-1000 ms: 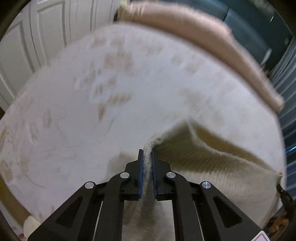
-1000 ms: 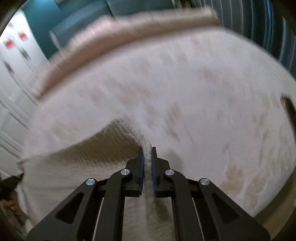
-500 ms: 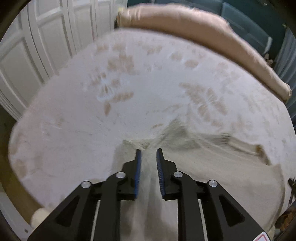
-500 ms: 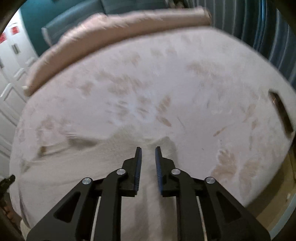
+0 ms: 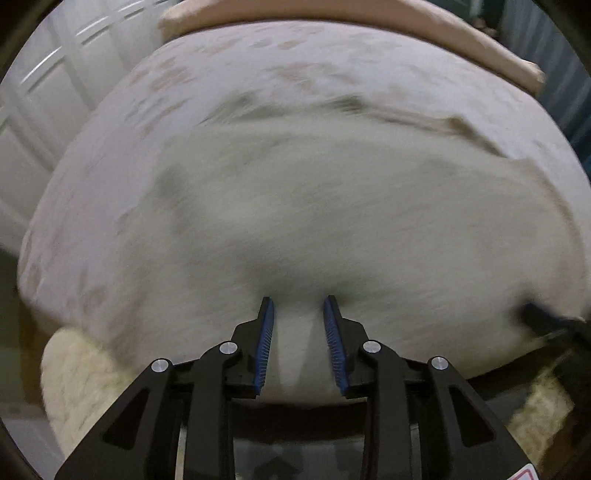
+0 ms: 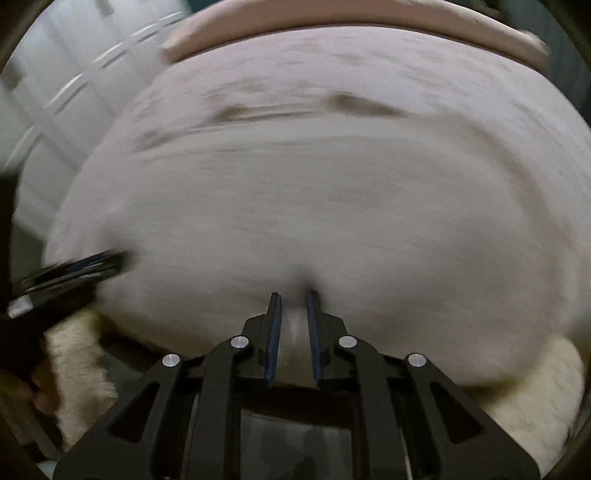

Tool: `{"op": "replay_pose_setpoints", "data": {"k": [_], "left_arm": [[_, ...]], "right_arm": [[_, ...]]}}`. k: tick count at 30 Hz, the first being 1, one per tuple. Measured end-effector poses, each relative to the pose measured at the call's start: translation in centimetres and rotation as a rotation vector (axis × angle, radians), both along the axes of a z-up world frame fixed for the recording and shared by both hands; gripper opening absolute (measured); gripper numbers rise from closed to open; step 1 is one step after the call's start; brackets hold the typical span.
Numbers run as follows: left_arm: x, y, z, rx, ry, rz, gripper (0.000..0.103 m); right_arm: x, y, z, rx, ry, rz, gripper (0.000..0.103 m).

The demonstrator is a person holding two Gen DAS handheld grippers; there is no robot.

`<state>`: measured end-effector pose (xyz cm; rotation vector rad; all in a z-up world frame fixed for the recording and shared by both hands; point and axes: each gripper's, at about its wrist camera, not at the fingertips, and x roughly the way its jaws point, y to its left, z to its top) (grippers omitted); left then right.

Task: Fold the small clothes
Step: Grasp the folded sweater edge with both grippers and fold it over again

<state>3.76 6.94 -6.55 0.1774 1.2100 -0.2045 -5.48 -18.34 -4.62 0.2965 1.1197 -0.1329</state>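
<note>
A cream knitted garment (image 5: 332, 206) lies spread flat on the bed, blurred by motion; it also shows in the right wrist view (image 6: 314, 206). My left gripper (image 5: 299, 302) is open and empty at the garment's near edge. My right gripper (image 6: 294, 295) is open with a narrower gap, also at the near edge, and holds nothing. The left gripper's tip shows at the left of the right wrist view (image 6: 74, 269), and the right gripper's tip at the right of the left wrist view (image 5: 546, 321).
The bed has a pale patterned cover (image 5: 122, 155) and a long pink bolster (image 5: 424, 33) along its far side. White panelled doors (image 5: 40, 122) stand to the left. A fluffy cream rug (image 5: 81, 384) lies below the bed's near edge.
Both grippers let go of the garment and opened. They have pulled back toward the bed's near edge, and the garment now lies flat.
</note>
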Motion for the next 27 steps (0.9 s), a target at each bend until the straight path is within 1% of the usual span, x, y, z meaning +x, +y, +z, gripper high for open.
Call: {"op": "replay_pose_setpoints", "data": {"k": [2,3,4,5,6,7,9,10,12,14,15,16,18,20,22,24,26,27], "left_arm": [[-0.4,2.4,-0.3,0.019,0.001,0.039,0.030],[-0.5,3.7,-0.8,0.013,0.011,0.055,0.030],[-0.8,4.4,-1.1,0.001,0.020,0.060,0.030],[-1.0,4.9,-1.3,-0.005,0.026,0.064,0.030],[-1.2,4.9,-1.4,0.002,0.023,0.059,0.030],[-1.3,4.6,-1.3,0.018,0.017,0.053,0.030],[-1.7,3.7,-1.1,0.048,0.004,0.046,0.029],[-1.7,3.4,-1.1,0.055,0.003,0.047,0.029],[-1.7,2.7,-1.1,0.067,0.002,0.052,0.028],[-1.6,2.6,-1.3,0.077,-0.004,0.050,0.028],[-1.6,2.6,-1.2,0.075,-0.005,0.050,0.028],[-1.7,2.5,-1.3,0.071,-0.006,0.052,0.028],[-1.7,2.9,-1.4,0.061,-0.005,0.056,0.028],[-2.3,3.4,-1.0,0.054,-0.008,0.057,0.028],[-2.6,3.5,-1.1,0.057,-0.012,0.050,0.028],[-2.8,3.4,-1.3,0.068,-0.018,0.042,0.028],[-2.9,3.1,-1.4,0.082,-0.023,0.038,0.028],[-2.9,2.9,-1.4,0.087,-0.024,0.037,0.028]], "right_arm": [[-1.9,-3.5,-0.5,-0.025,0.032,-0.092,0.013],[-3.4,-5.9,-1.3,-0.021,0.066,-0.165,0.012],[-4.4,-7.5,-1.8,-0.017,0.092,-0.212,0.012],[-5.4,-8.9,-2.3,-0.009,0.111,-0.255,0.009],[-6.5,-9.8,-2.4,0.024,0.105,-0.287,0.008],[-6.9,-10.0,-1.8,0.032,0.088,-0.303,0.008],[-6.7,-9.0,0.0,-0.014,0.045,-0.288,0.014],[-6.4,-8.2,0.9,-0.025,0.015,-0.270,0.014],[-5.4,-6.3,2.1,0.001,-0.034,-0.218,0.014],[-4.4,-4.9,1.8,0.007,-0.027,-0.165,0.013],[-3.6,-3.8,0.2,-0.013,0.013,-0.128,0.013],[-2.8,-3.9,-1.3,-0.025,0.059,-0.109,0.013],[-2.3,-3.4,-3.8,-0.029,0.132,-0.105,0.013],[-2.3,-3.2,-2.8,-0.031,0.112,-0.104,0.014],[-2.7,-3.1,-1.0,-0.014,0.061,-0.107,0.014],[-3.0,-3.4,-0.2,-0.001,0.028,-0.111,0.014],[-2.9,-3.1,-0.5,0.002,0.037,-0.101,0.017],[-2.4,-2.7,-1.6,-0.005,0.065,-0.092,0.017]]}}
